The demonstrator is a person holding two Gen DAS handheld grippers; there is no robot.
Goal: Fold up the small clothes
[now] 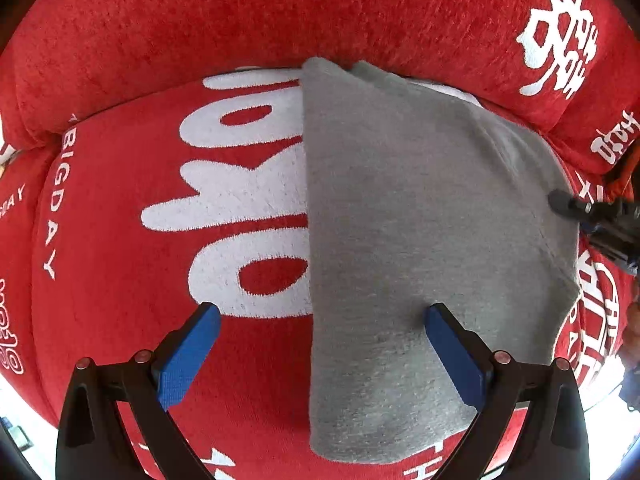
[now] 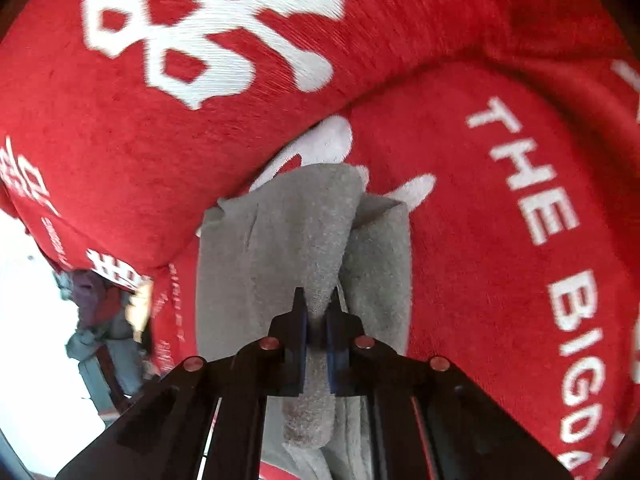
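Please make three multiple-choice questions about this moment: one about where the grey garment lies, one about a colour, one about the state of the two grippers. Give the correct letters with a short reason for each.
1. Where does the grey garment lie?
A. on a wooden table
B. on the red cushion cover with white lettering
C. in a basket

2. What colour are the pads on the left gripper?
A. blue
B. yellow
C. green

3. How do the two grippers stand?
A. both open
B. left shut on cloth, right open
C. left open, right gripper shut on a grey fold

Answers:
1 B: red plush with white letters shows all around the garment in both views.
2 A: both pads in the left wrist view are blue.
3 C: the left jaws stand wide apart with nothing between them; the right jaws pinch a raised ridge of grey cloth.
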